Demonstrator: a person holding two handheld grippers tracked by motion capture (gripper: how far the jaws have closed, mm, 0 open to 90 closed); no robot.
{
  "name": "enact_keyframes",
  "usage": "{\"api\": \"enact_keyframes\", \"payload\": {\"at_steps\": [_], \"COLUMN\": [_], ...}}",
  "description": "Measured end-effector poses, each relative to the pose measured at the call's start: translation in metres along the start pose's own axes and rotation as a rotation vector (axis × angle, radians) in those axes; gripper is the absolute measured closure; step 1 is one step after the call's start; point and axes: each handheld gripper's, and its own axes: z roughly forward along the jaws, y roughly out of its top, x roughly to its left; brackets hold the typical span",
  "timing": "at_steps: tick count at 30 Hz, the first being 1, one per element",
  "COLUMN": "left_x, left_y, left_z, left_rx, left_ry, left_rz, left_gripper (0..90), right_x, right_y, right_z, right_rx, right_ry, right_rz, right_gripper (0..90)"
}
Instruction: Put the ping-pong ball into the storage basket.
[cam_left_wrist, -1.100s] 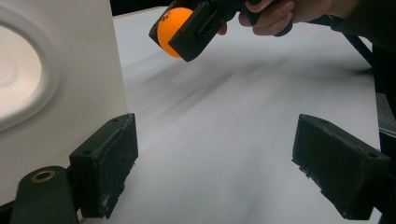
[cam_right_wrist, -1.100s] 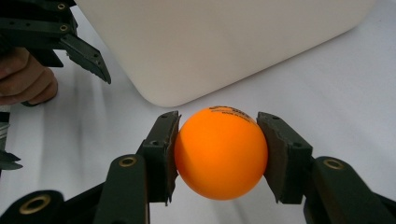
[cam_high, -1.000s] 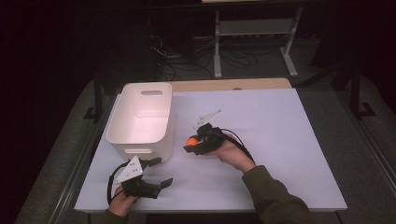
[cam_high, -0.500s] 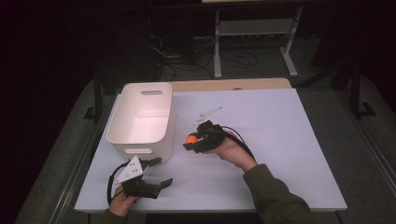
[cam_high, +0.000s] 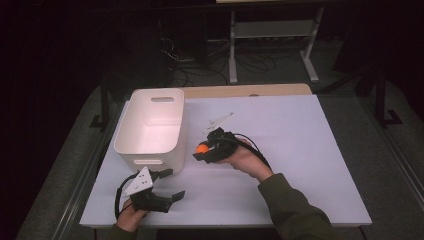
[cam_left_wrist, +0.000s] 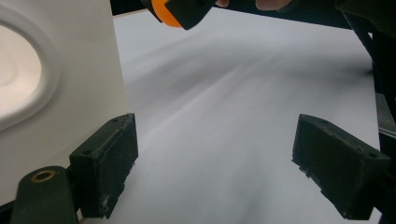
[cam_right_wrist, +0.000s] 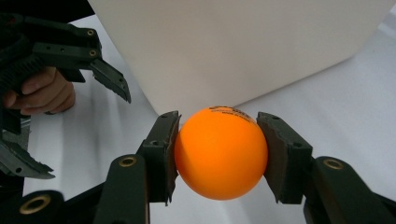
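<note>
Orange ball (cam_high: 202, 148) sits clamped in my right gripper (cam_high: 206, 150), just beside the white bin (cam_high: 150, 125) on the white table (cam_high: 300, 150) in the high view; my left gripper (cam_high: 167, 187) rests near the bin's front corner, jaws spread and empty.

Left gripper view: both pads (cam_left_wrist: 105, 165) stand wide apart over bare tabletop, the bin wall at the left.

Right gripper view: the pads press the ball (cam_right_wrist: 220, 158) at its widest, bin wall (cam_right_wrist: 233, 51) directly ahead. I judge I should lift above the rim first, then release over the hollow.
</note>
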Motion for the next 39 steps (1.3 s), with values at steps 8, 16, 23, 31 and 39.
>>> {"api": "enact_keyframes", "payload": {"at_steps": [8, 16, 23, 31, 39], "left_x": [0.0, 0.0, 0.0, 0.0, 0.0], "left_y": [0.0, 0.0, 0.0, 0.0, 0.0], "left_z": [0.0, 0.0, 0.0, 0.0, 0.0], "left_rx": [-0.001, -0.001, -0.001, -0.002, -0.001], "left_ry": [0.0, -0.001, -0.001, -0.001, 0.0], "left_rz": [0.0, -0.001, -0.002, -0.002, -0.001], "left_gripper": [14.1, 14.1, 14.1, 14.1, 14.1], "right_x": [-0.001, -0.002, -0.002, -0.001, 0.001], "right_y": [0.009, 0.019, 0.029, 0.041, 0.05], "right_z": [-0.004, -0.01, -0.015, -0.019, -0.023], "right_rx": [-0.005, -0.014, -0.025, -0.031, -0.044], "right_ry": [0.007, 0.008, 0.006, 0.005, 0.003], "right_rz": [-0.007, -0.01, -0.023, -0.041, -0.055], "right_gripper": [49.8, 49.8, 49.8, 49.8, 49.8]}}
